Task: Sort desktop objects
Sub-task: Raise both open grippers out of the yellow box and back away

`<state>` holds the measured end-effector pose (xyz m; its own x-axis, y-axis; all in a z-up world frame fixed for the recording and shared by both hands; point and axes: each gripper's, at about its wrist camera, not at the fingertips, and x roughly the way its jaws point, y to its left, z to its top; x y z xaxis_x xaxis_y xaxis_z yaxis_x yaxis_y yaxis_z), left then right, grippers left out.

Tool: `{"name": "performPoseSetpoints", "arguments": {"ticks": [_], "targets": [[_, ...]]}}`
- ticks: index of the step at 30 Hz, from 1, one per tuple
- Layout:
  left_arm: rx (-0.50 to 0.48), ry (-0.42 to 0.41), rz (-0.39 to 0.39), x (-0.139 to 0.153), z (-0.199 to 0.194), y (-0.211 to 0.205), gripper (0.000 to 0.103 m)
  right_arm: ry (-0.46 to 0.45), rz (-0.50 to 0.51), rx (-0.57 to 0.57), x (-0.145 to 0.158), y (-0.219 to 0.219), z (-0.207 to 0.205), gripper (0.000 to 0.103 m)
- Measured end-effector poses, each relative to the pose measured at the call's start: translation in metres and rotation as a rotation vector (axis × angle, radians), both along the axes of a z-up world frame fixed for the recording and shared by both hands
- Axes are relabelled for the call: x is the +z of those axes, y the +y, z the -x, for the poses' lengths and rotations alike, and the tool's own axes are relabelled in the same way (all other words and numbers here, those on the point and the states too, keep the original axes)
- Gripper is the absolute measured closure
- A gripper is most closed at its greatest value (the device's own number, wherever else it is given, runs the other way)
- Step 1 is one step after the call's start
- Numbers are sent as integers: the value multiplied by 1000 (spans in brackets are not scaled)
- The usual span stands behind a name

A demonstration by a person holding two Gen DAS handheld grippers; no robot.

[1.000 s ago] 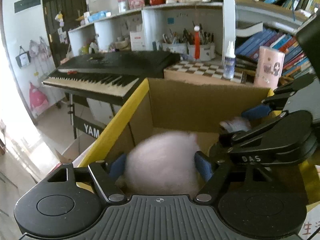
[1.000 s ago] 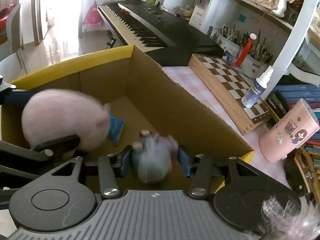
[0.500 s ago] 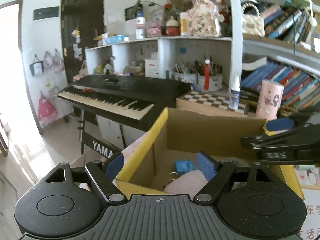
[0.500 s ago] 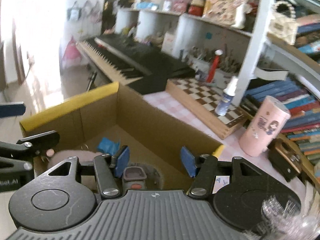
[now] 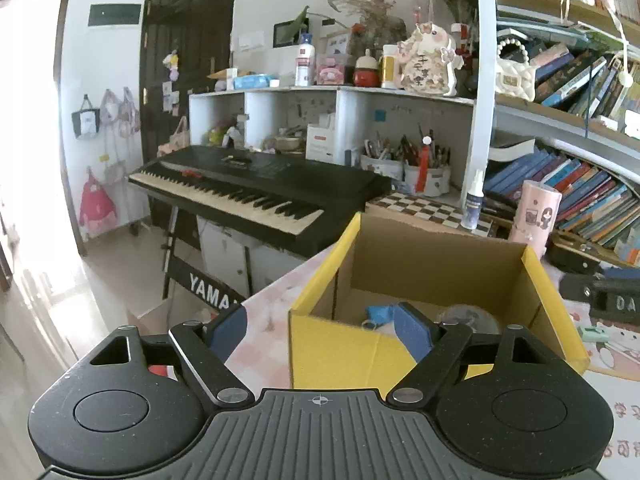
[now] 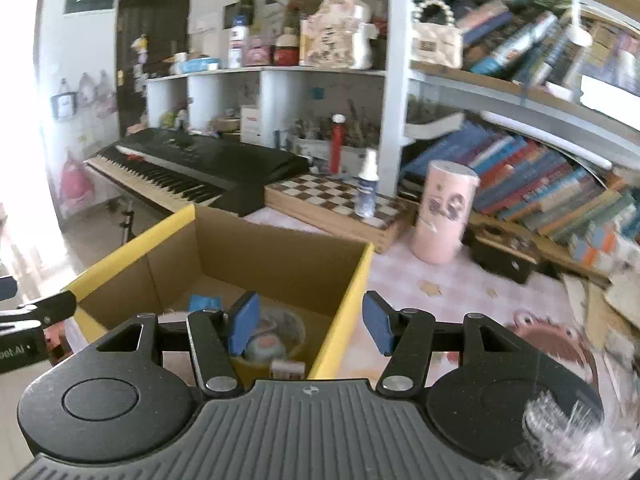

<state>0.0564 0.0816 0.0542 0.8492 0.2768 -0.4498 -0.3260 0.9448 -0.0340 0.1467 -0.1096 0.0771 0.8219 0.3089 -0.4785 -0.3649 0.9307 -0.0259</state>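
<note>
Both the left gripper (image 5: pixel 320 330) and right gripper (image 6: pixel 310 322) gape empty above the yellow-rimmed cardboard box (image 6: pixel 360 276); small items lie inside; the pink cylindrical tin (image 6: pixel 444 212) beyond it probably remains.

counter (image 6: pixel 420 284): pink checked cloth
on it: cardboard box (image 6: pixel 280 252), chessboard (image 6: pixel 336 204), pink canister (image 6: pixel 444 212), dark case (image 6: pixel 504 256)

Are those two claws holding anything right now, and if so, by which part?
Nothing is held. The left claw and the right claw are both open and empty, above the box.
</note>
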Motion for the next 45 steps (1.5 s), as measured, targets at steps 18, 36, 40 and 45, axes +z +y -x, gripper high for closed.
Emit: {"name": "performPoseSetpoints", "arguments": {"ticks": [18,36,40,45], "targets": [[-66,65,1,-17,75,12,20,86,31,-53,-34,12,108,49],[-141,182,-22,-40,114,4,13,170,77,8,-64,31,165,43],[-169,196,-12,-43,115,1,13,182,80,-10,-67,27,171,42],[-220,200,-11,-44,113,-8,13,188,82,-46,-69,17,176,41]]}}
